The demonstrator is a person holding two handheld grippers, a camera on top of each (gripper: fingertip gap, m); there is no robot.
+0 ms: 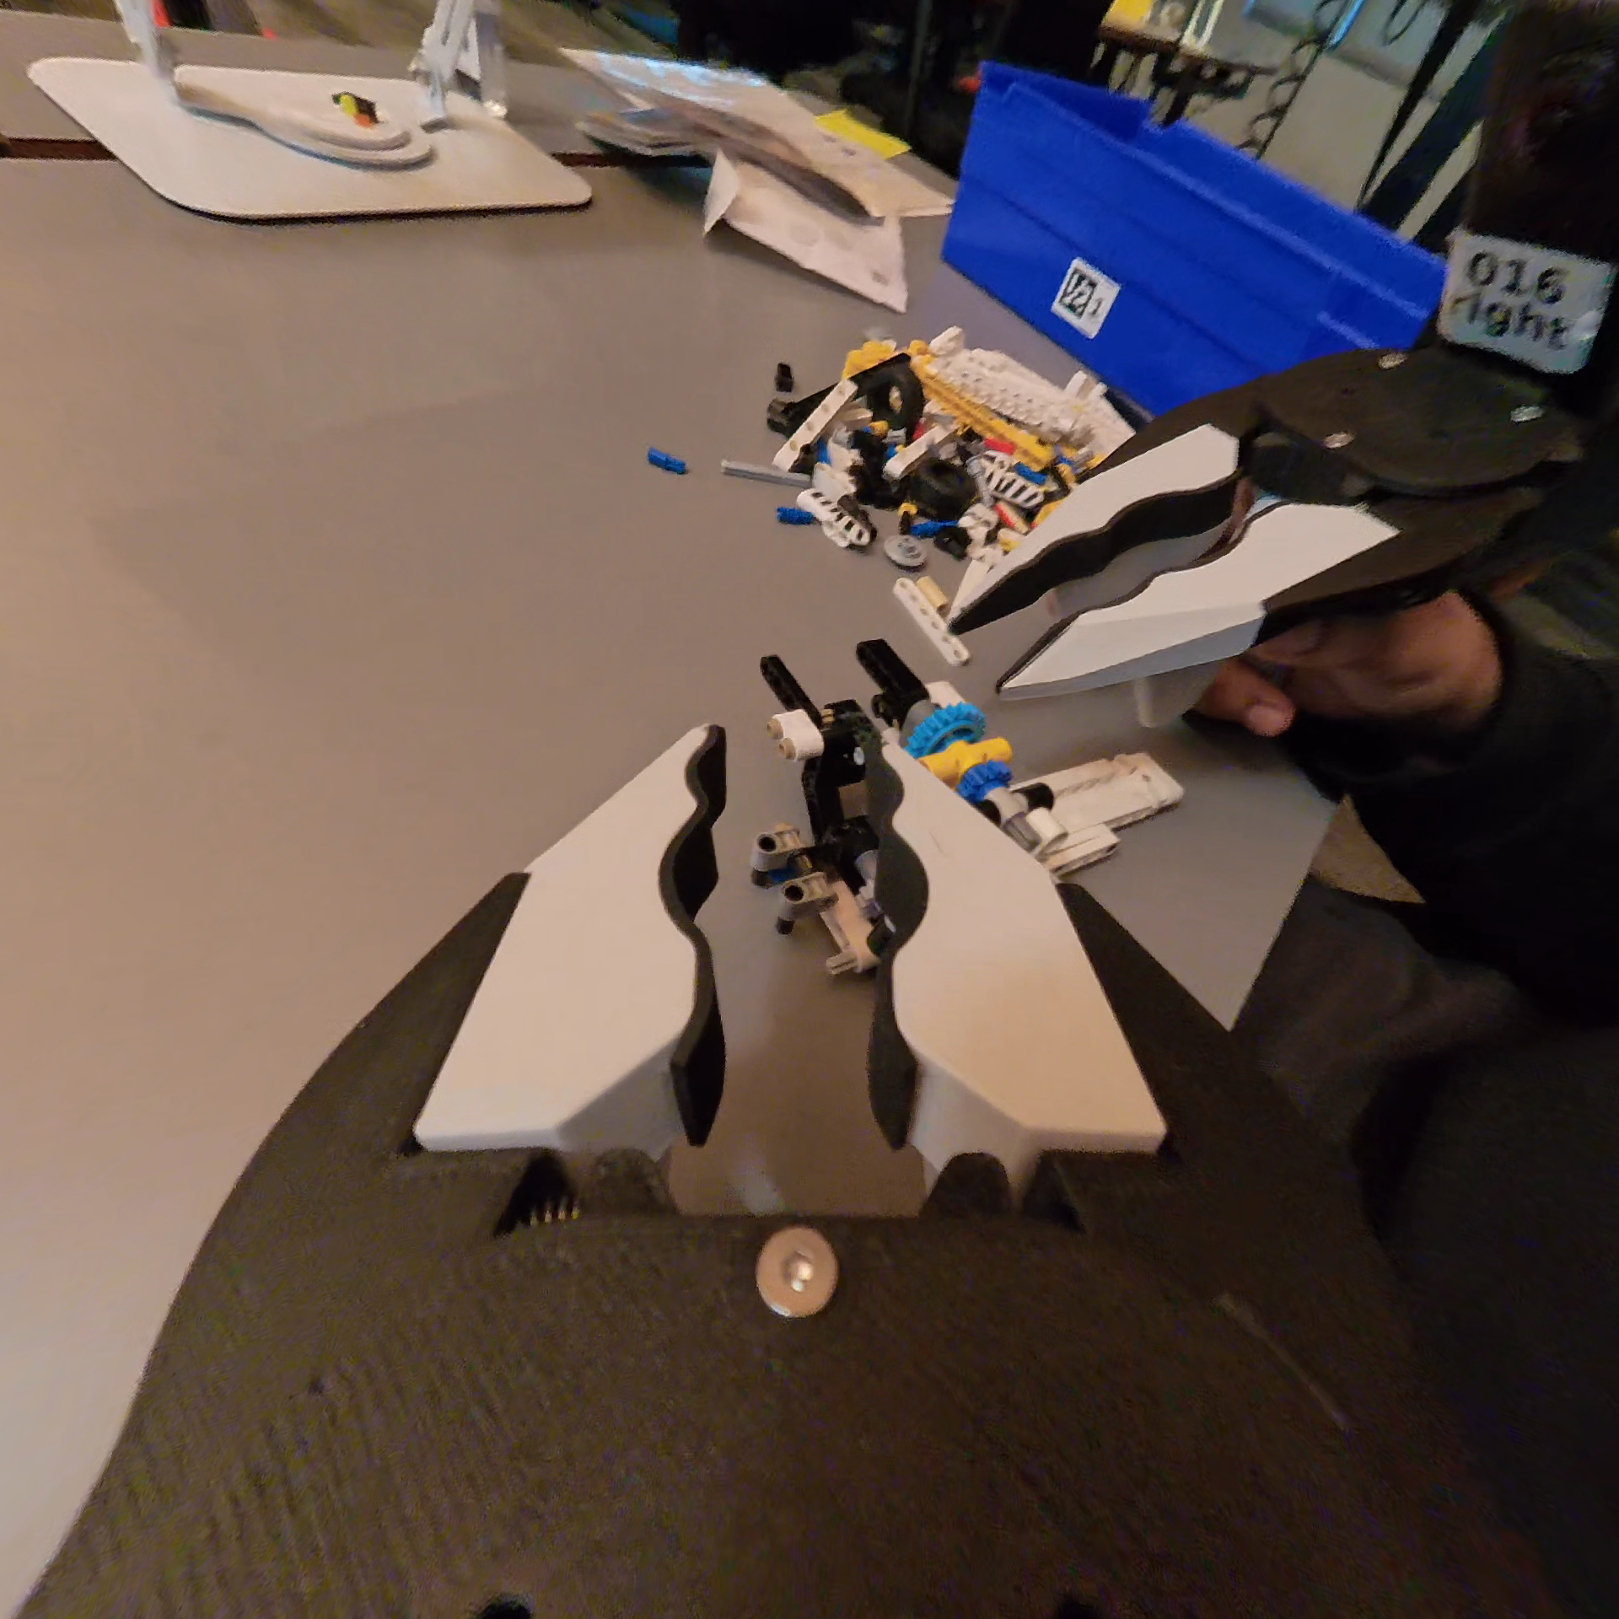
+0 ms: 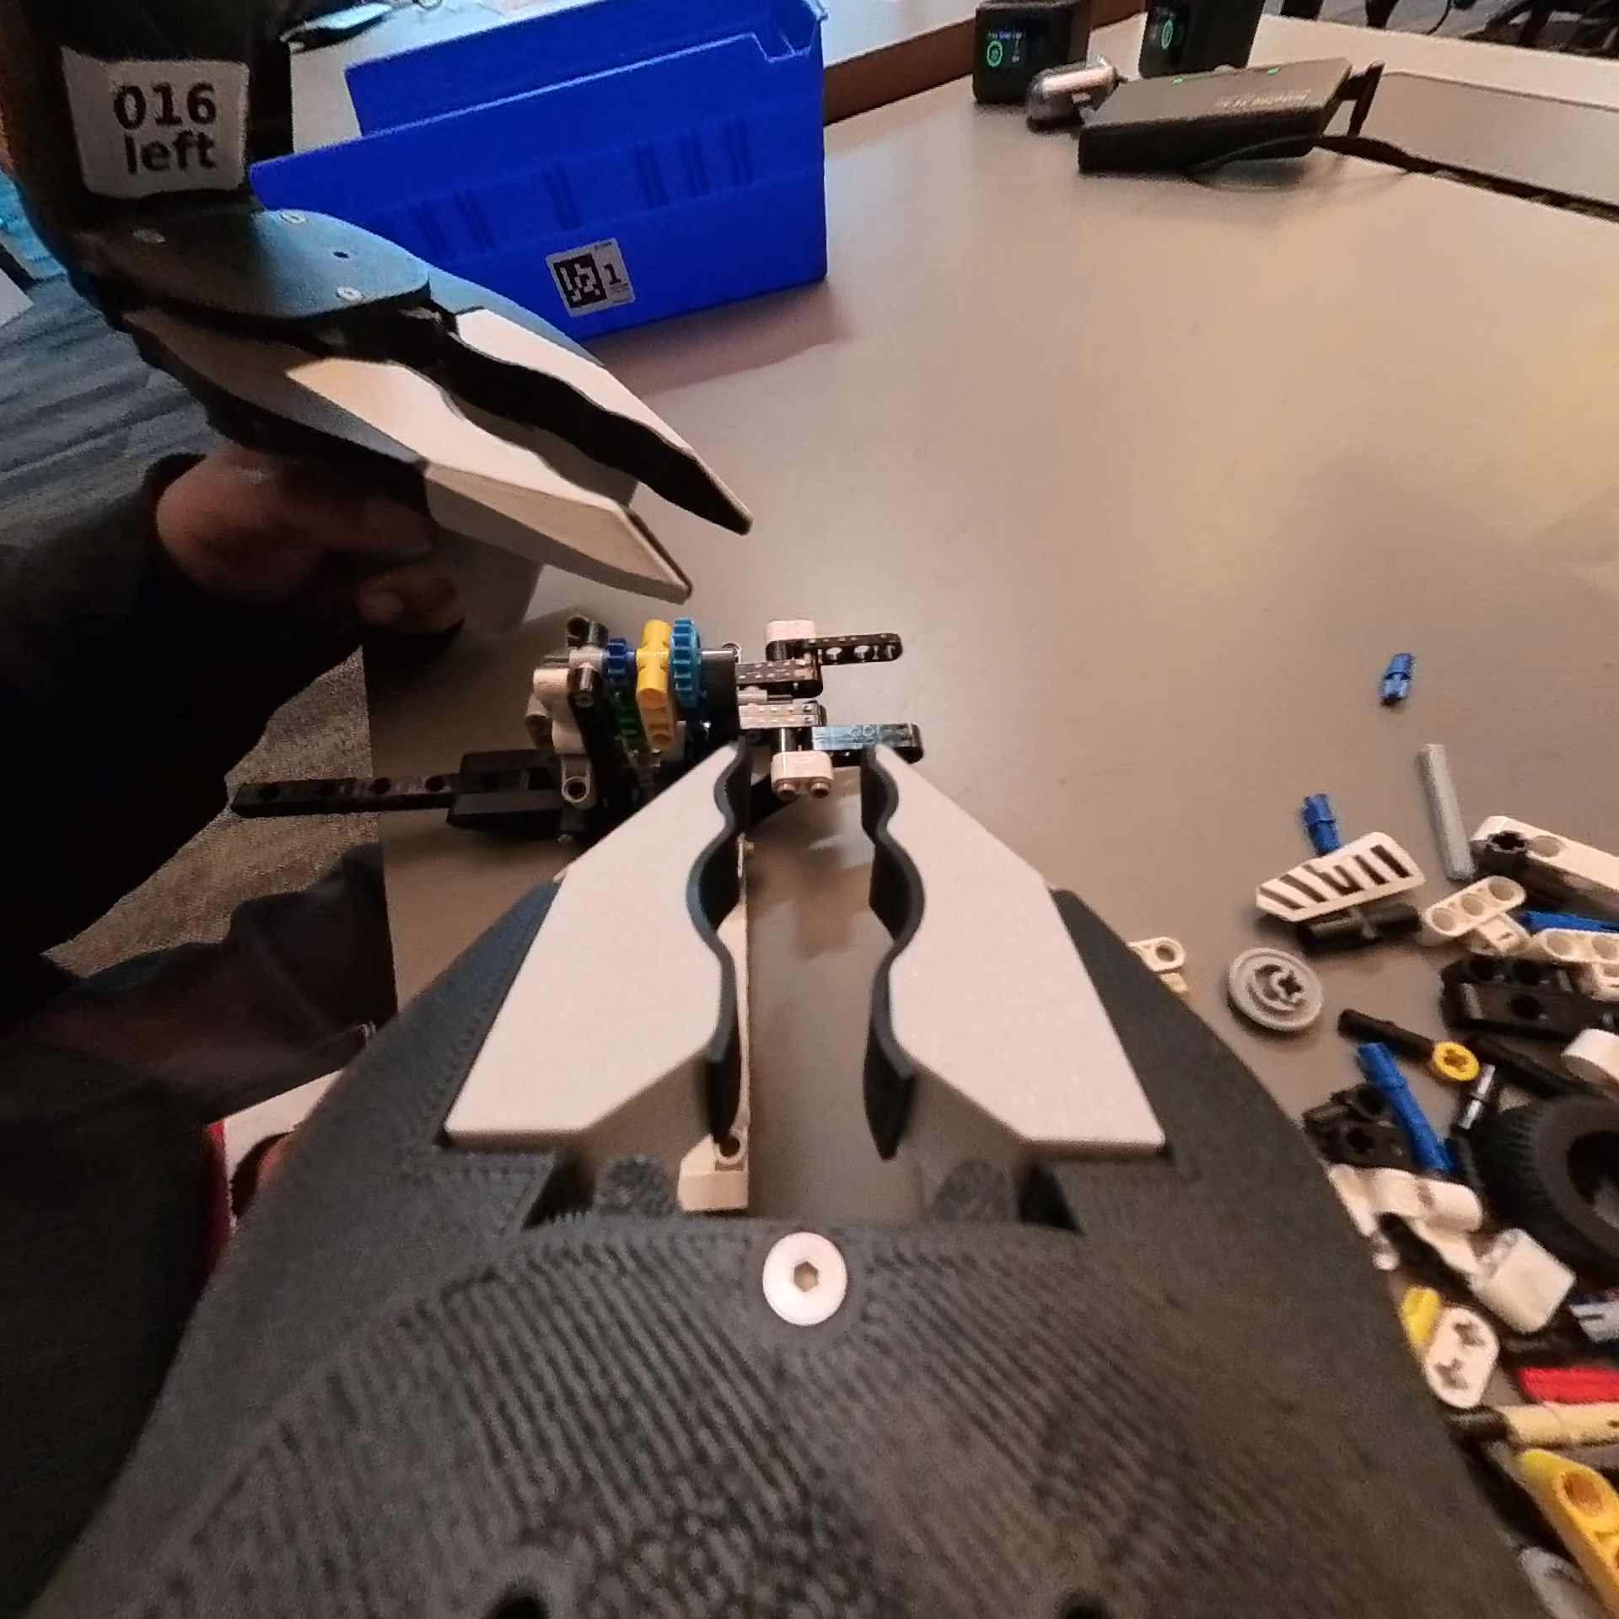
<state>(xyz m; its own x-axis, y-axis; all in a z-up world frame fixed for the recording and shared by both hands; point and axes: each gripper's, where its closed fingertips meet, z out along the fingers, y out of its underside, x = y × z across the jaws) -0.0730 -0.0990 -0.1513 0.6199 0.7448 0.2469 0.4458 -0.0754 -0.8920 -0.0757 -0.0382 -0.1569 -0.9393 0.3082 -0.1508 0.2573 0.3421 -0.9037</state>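
A small building-block assembly (image 1: 955, 749) with blue gears, a yellow connector and black beams lies on the grey table (image 1: 350, 613) near its edge. My left gripper (image 1: 797, 745) is open. The assembly's black frame shows between its fingers, and the right wrist view shows this gripper (image 2: 714, 556) hovering above the assembly (image 2: 653, 683), not gripping it. My right gripper (image 2: 802, 753) is open, its tips just short of a white connector on the assembly. A white piece (image 2: 723, 1174) shows beside its left pad and the right pad is clear of it. In the left wrist view the right gripper (image 1: 981, 657) is just right of the assembly.
A pile of loose parts (image 1: 929, 438) lies beyond the assembly and also shows in the right wrist view (image 2: 1489, 1051). A blue bin (image 1: 1183, 236) stands behind it. White panels (image 1: 1104, 788) lie by the table edge. A white board with a model (image 1: 307, 149), papers (image 1: 788, 158) and black devices (image 2: 1209, 114) sit farther off. One gripper's finger ends stand about 7 centimeters off the other's.
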